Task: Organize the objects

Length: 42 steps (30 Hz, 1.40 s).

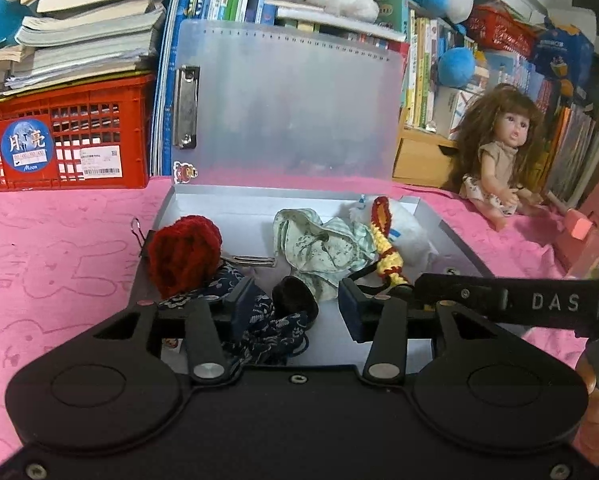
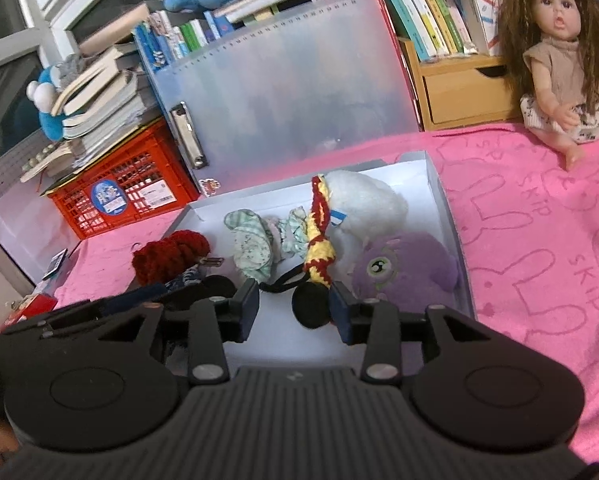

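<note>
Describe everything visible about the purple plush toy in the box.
The purple plush toy looks soft and fuzzy, rounded, with a green-ringed eye and small tufts on top. It lies in the white box's near right corner, against the right wall, touching the white plush behind it. Neither gripper holds it. The left wrist view does not show it.

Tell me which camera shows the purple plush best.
The right wrist view. There the purple plush lies in plain sight in the box, green eye facing the camera, beside the white plush. The left wrist view shows nothing of it; the right gripper's body crosses that corner of the box.
</note>
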Motion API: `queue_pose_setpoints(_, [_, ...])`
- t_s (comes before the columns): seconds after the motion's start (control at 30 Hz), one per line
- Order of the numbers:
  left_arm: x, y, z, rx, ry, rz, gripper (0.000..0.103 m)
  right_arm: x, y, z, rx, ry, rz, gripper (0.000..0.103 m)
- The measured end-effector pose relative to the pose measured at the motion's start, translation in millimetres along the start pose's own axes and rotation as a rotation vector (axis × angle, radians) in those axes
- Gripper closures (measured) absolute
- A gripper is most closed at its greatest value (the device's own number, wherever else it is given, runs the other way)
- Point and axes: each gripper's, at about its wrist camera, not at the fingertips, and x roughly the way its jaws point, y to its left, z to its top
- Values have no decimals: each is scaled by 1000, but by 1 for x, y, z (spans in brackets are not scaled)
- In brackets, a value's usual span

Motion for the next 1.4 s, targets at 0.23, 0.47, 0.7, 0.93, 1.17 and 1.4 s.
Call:
queue_pose_setpoints(0.23, [-33, -1, -8, 4, -11, -29, 54, -26, 3, -16, -48, -30, -9, 46])
queue_pose_setpoints(0.47, [-62, -10, -23, 43, -12, -47, 52, -55, 16, -41, -130, -47, -6, 45])
queue_pose_setpoints(0.7, [-83, -19, -42, 99, 0, -51, 48, -84, 30, -67, -205, -80, 14, 42])
queue_pose_setpoints(0.93, [-92, -18, -55, 104, 29, -61, 43, -105, 38, -90, -243, -96, 54, 36])
queue_pose_setpoints(1.17, [-99, -18, -67, 113, 39, -80, 32, -118, 46, -116, -301, -82, 79, 32])
queue_pose_setpoints(1.4, [-99, -13, -76, 113, 61, -94, 27, -124, 57, -140, -368, -41, 125, 27])
